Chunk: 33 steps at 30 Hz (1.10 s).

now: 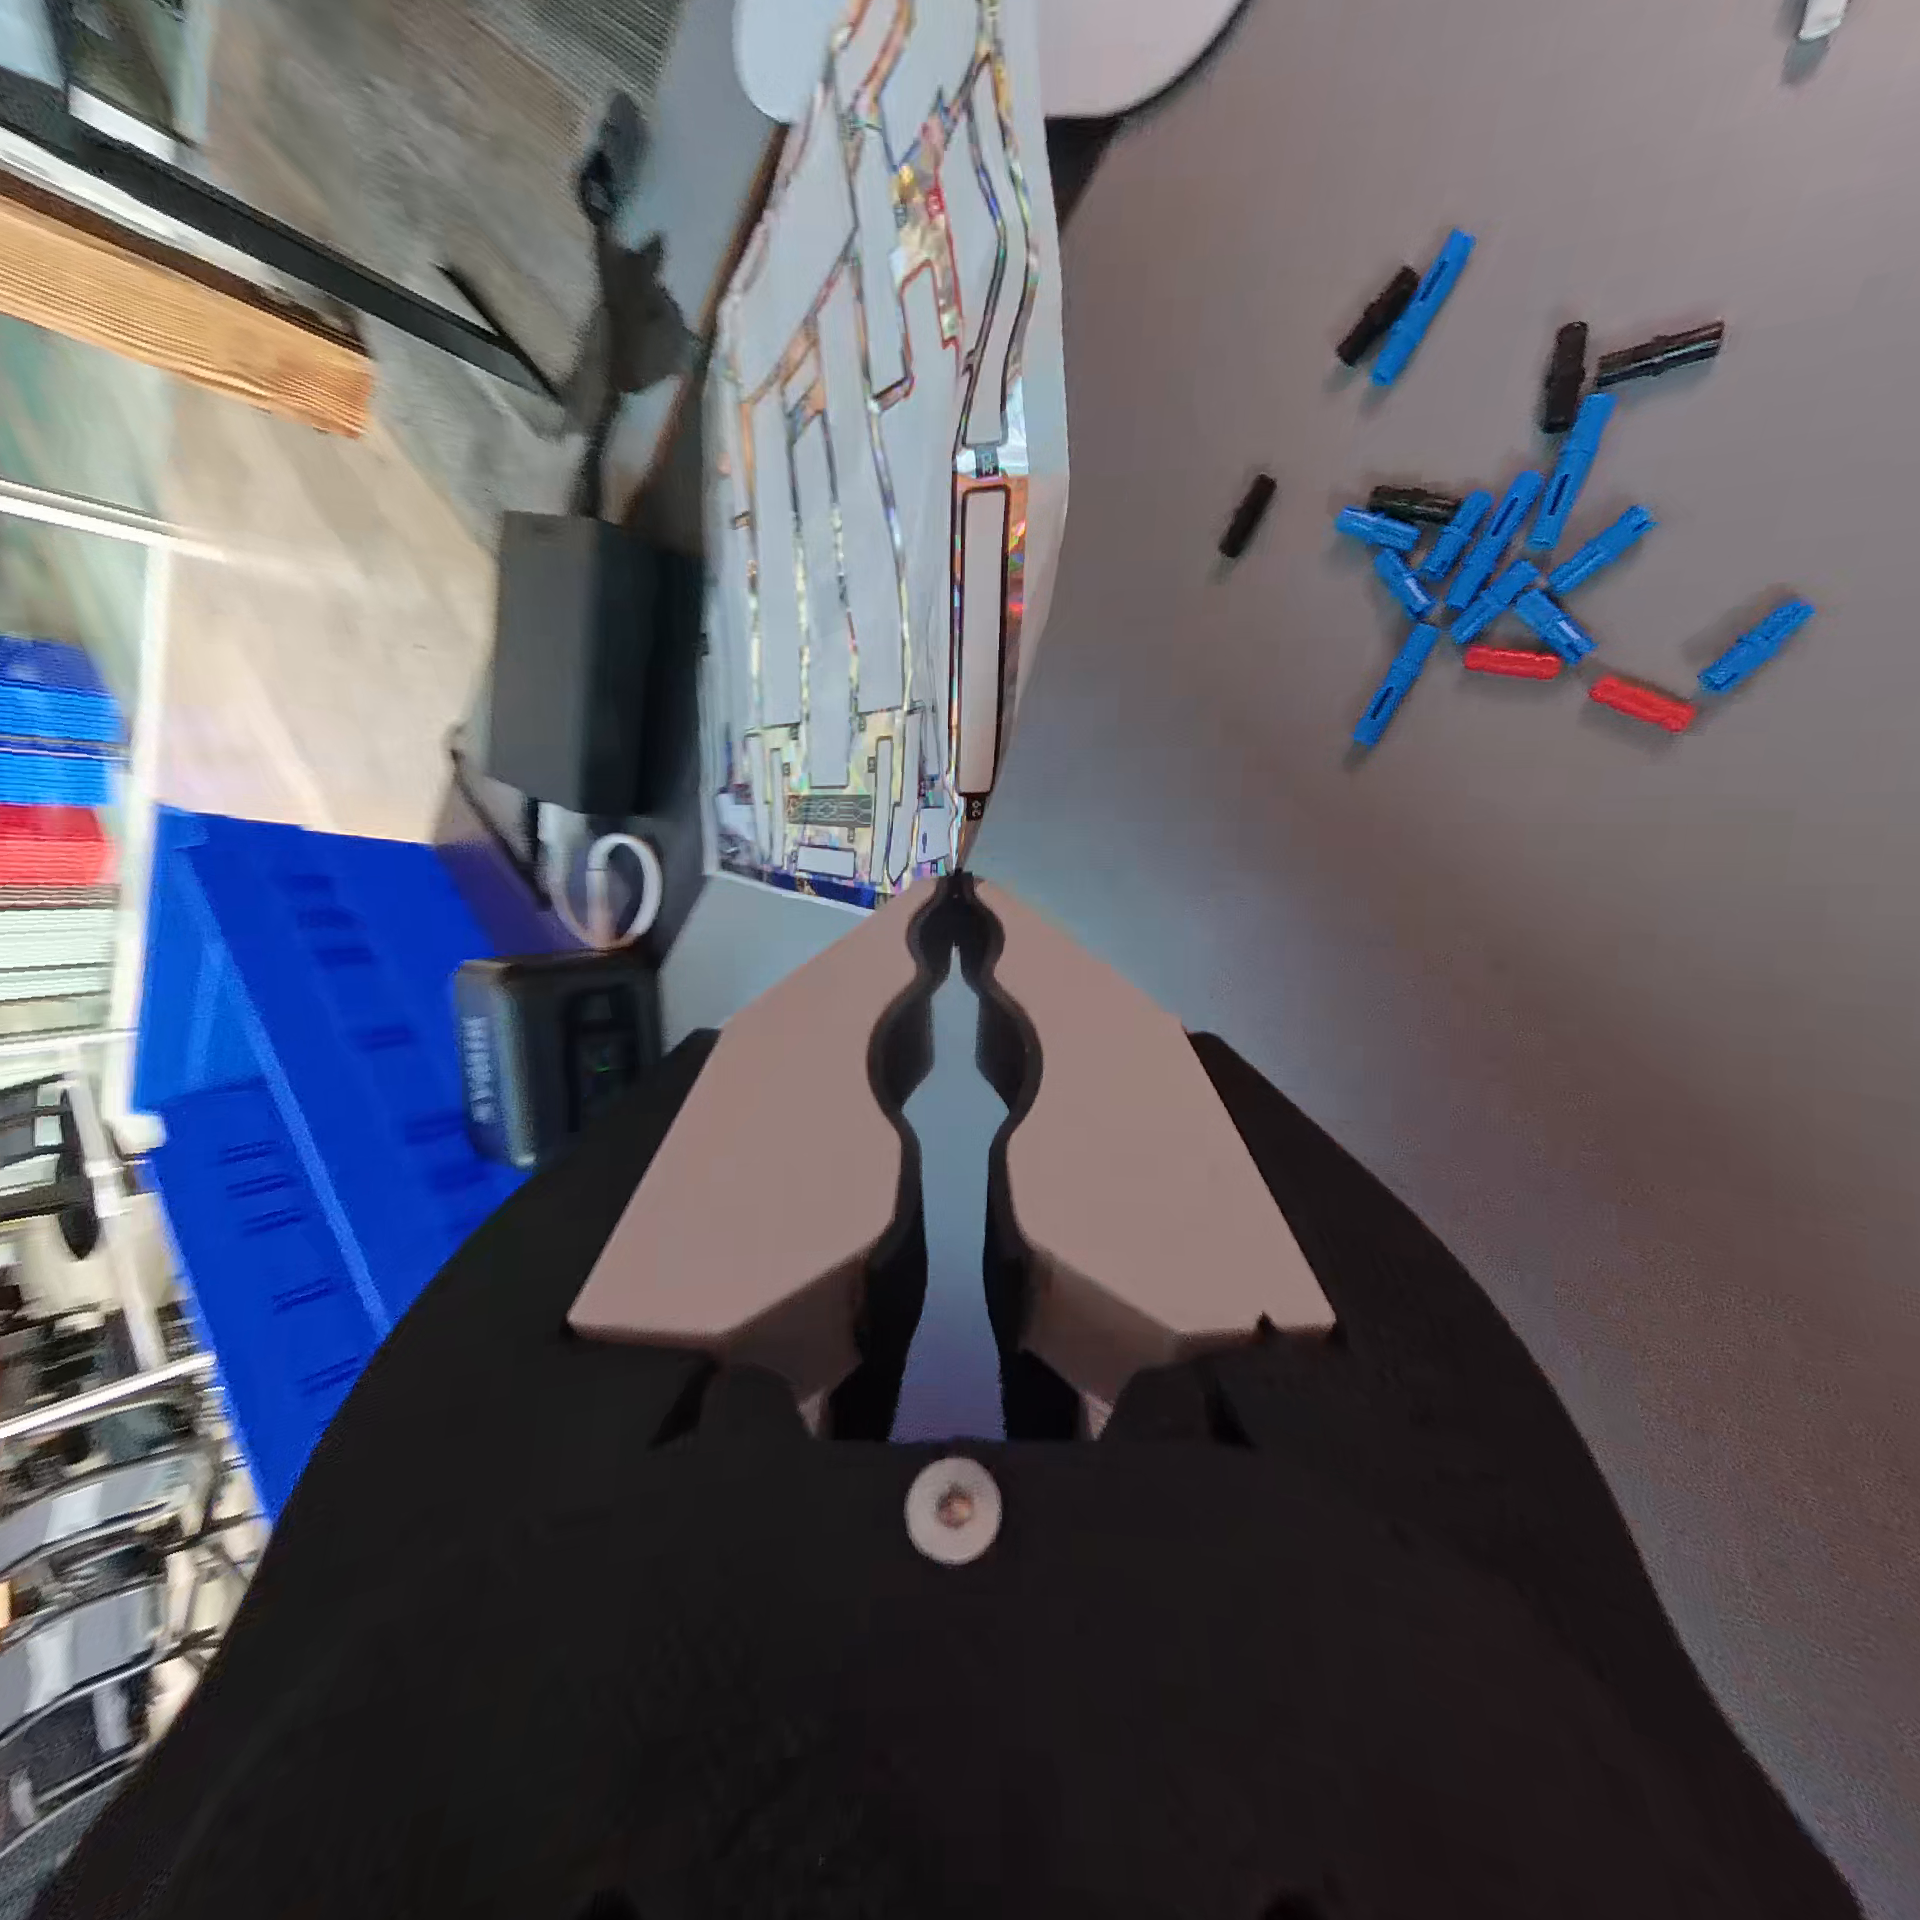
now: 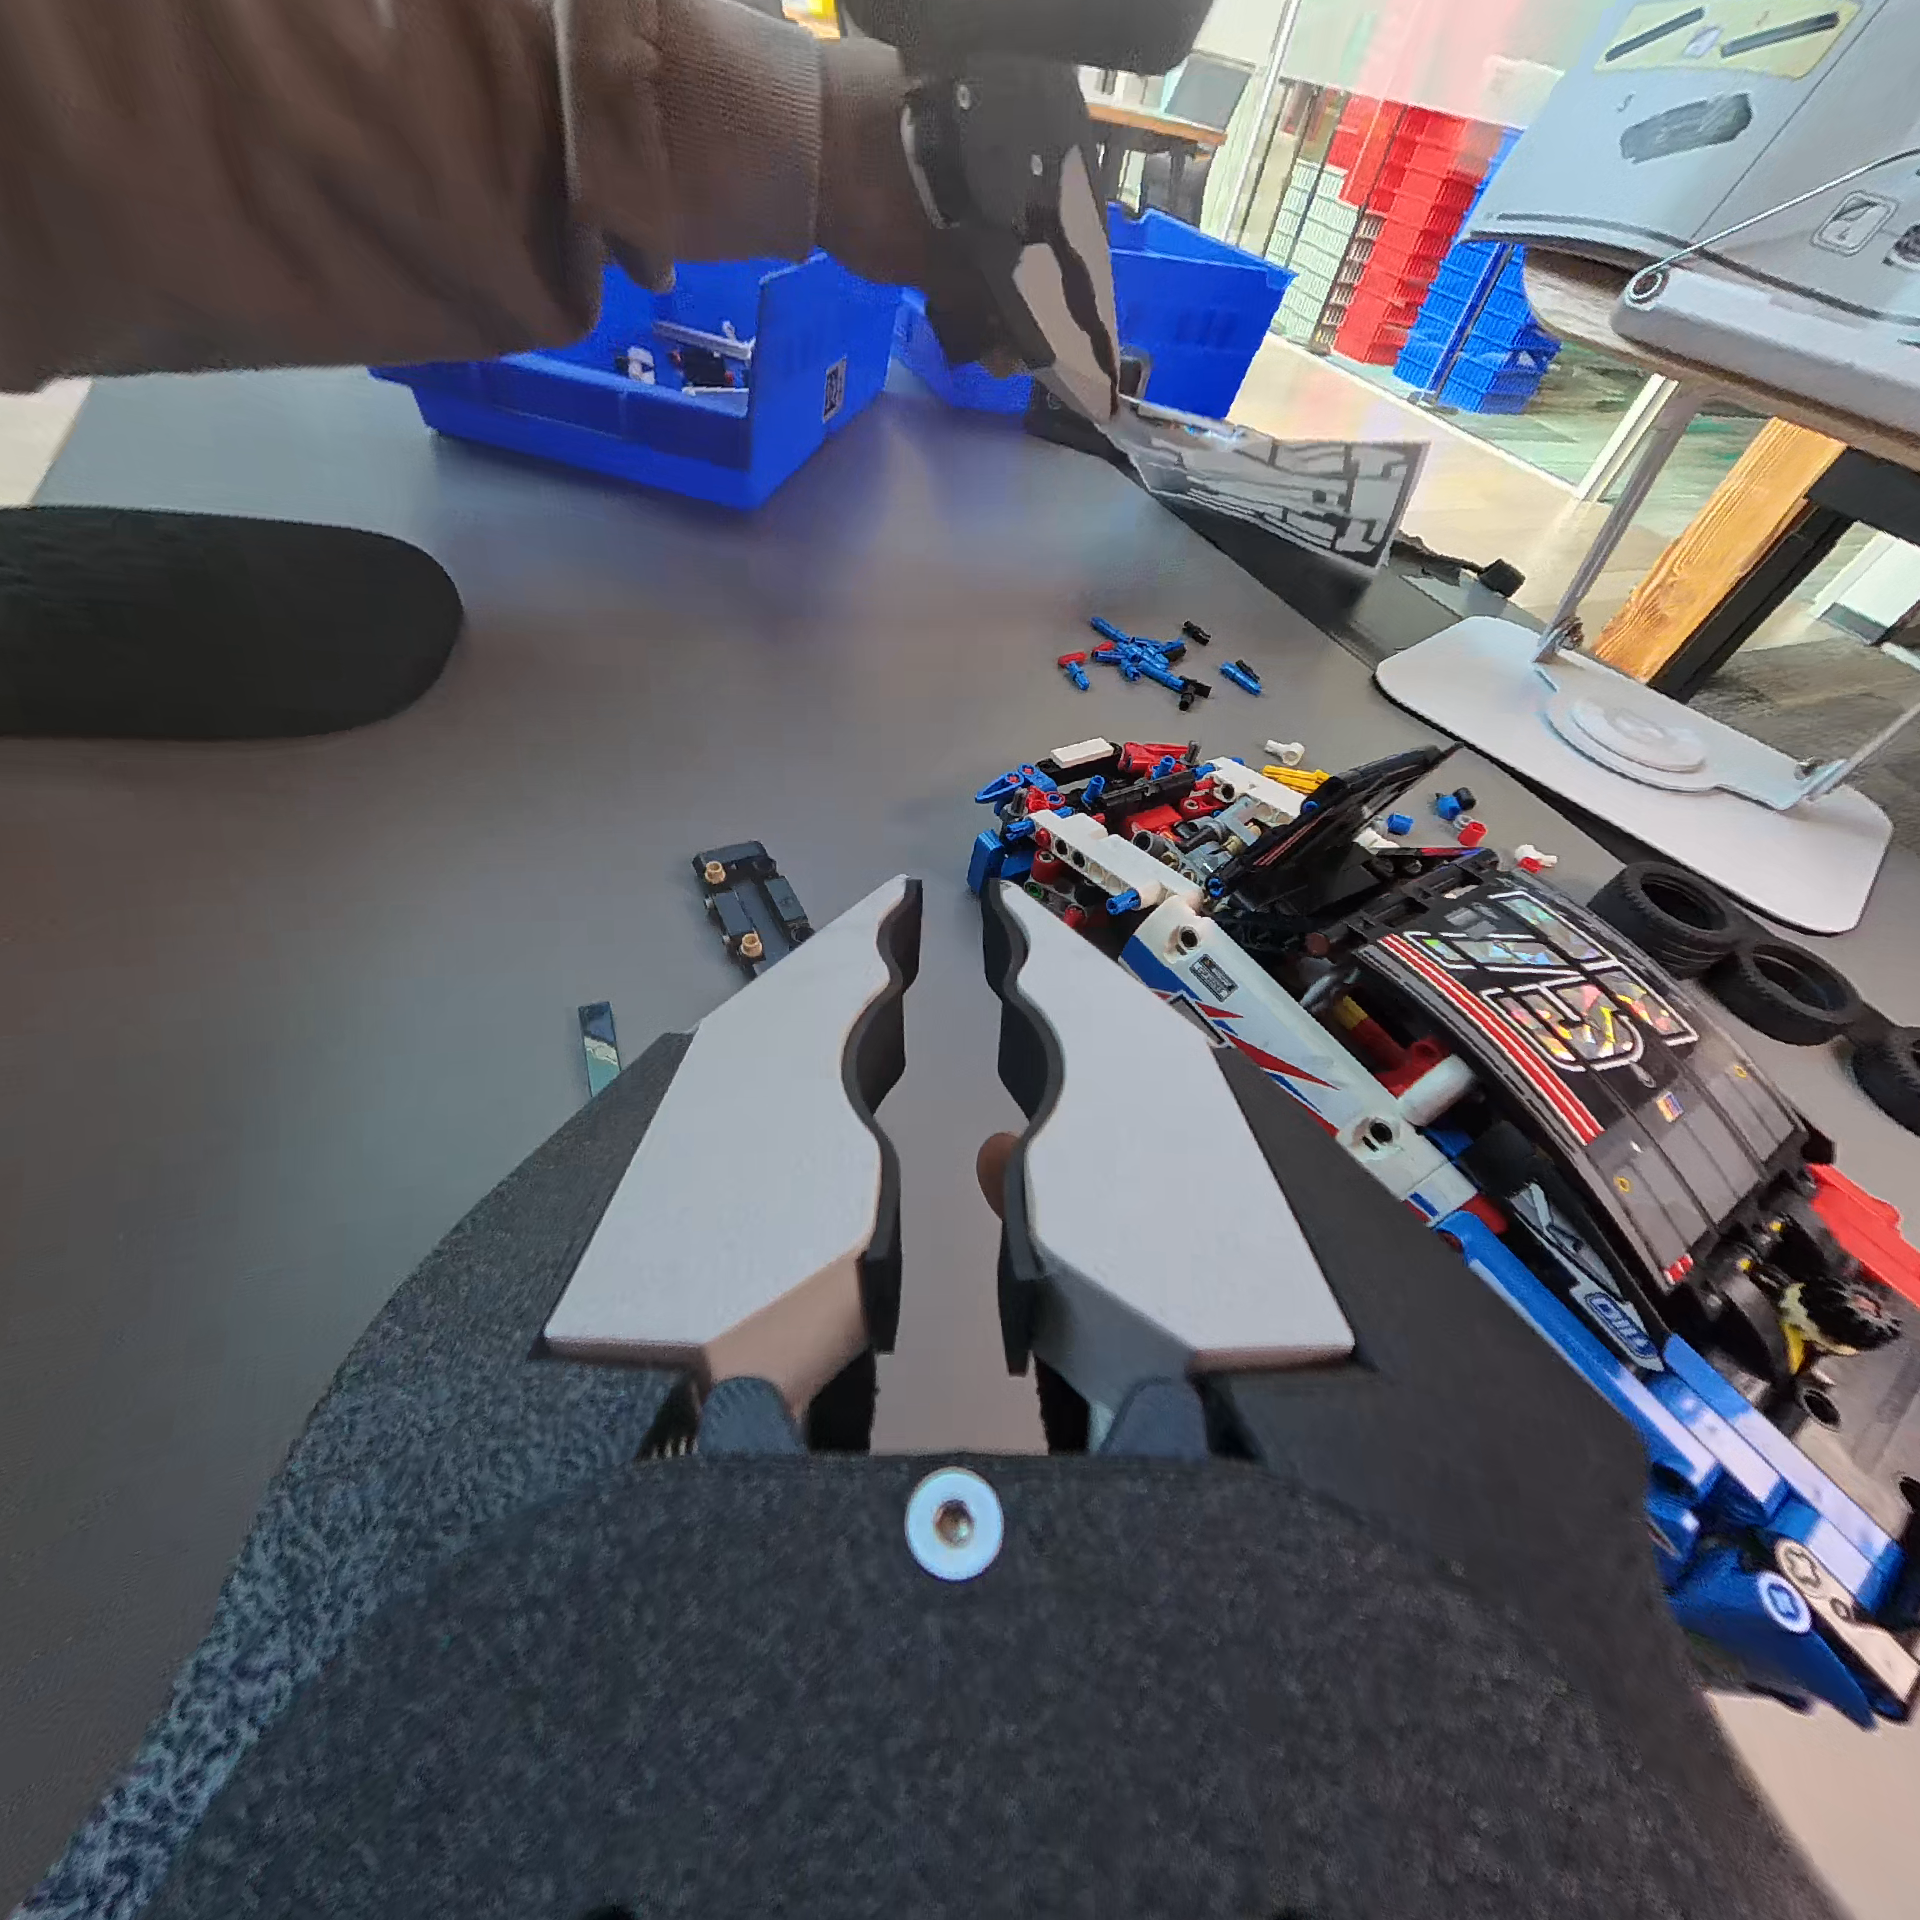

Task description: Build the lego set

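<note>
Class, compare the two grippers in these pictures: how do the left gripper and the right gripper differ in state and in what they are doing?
The left gripper is shut, its tips pinching the edge of the sticker sheet; the right gripper is open and holds nothing. The left gripper is raised, lifting the sheet off the table; the right gripper hovers low beside the lego car. Both have the same pale, wavy-edged fingers on a black body.
</note>
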Motion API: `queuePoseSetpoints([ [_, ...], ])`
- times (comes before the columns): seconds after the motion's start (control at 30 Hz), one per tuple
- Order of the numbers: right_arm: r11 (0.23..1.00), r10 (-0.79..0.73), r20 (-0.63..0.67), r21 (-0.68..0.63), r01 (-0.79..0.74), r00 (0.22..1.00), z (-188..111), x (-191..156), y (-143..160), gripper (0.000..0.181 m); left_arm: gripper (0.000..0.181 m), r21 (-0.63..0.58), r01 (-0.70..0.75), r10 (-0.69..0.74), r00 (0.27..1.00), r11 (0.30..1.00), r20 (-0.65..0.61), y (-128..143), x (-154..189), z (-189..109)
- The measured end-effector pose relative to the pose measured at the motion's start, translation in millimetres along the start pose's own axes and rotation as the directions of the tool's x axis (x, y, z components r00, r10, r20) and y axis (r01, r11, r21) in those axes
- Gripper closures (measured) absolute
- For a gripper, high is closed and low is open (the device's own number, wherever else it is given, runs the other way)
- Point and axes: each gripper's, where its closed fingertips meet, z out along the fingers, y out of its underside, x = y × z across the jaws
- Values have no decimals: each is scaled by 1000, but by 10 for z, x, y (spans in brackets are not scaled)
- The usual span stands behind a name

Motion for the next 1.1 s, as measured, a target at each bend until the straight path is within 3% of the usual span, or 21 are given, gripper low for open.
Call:
queuePoseSetpoints([
  [0.03,999,35,3,15,-35,999,-3,12,-19,171,181,37,-31,28,997,999,77,-47,-81,-140],
  [0.13,987,156,5,35,-156,988,5,70,-30,165,181,149,-143,101,960,978,261,-214,-63,-614],
  [0.23,942,330,17,69,-330,944,28,128,-57,154,181,241,-315,190,882,918,431,-388,259,-1080],
  [0.3,858,492,89,116,-500,866,29,143,-152,140,181,283,-417,235,829,864,507,-482,590,-1292],
  [0.4,665,700,203,165,-728,685,-16,278,-276,124,181,345,-532,284,778,774,561,-602,1154,-1476],
  [0.5,554,783,254,130,-823,567,-24,328,-262,109,181,400,-630,328,728,665,602,-722,1666,-1627],
  [0.57,514,792,317,114,-850,522,-36,274,-307,114,181,424,-670,352,708,610,612,-775,1904,-1691],
  [0.6,504,793,342,97,-858,505,-38,234,-320,125,181,432,-686,363,698,586,617,-793,1984,-1712],
  [0.67,537,768,371,69,-840,522,-36,147,-322,170,181,466,-702,379,695,538,611,-813,2122,-1757],
  [0.7,556,750,382,78,-827,540,-45,132,-335,181,181,491,-695,382,708,525,595,-817,2169,-1774],
  [0.77,590,689,439,123,-798,577,-134,133,-434,181,176,614,-564,353,825,553,440,-822,2229,-1802],
  [0.83,623,620,480,180,-761,621,-268,183,-531,181,164,785,-202,233,970,585,76,-890,2242,-1978],
  [0.87,635,591,504,191,-749,629,-337,197,-567,181,157,818,33,160,975,575,-152,-942,2203,-2108],
  [0.9,643,571,521,198,-740,635,-393,218,-590,181,151,803,256,93,929,538,-358,-997,2108,-2232],
  [0.97,645,549,532,221,-731,645,-460,266,-610,181,139,684,593,8,753,424,-658,-1093,1842,-2370],
  [1.03,645,542,553,209,-735,633,-476,248,-613,181,128,493,791,-6,531,362,-847,-1178,1693,-2355],
  [1.1,644,524,588,200,-738,616,-490,179,-641,181,124,308,879,-3,332,364,-943,-1251,1681,-2228],
])
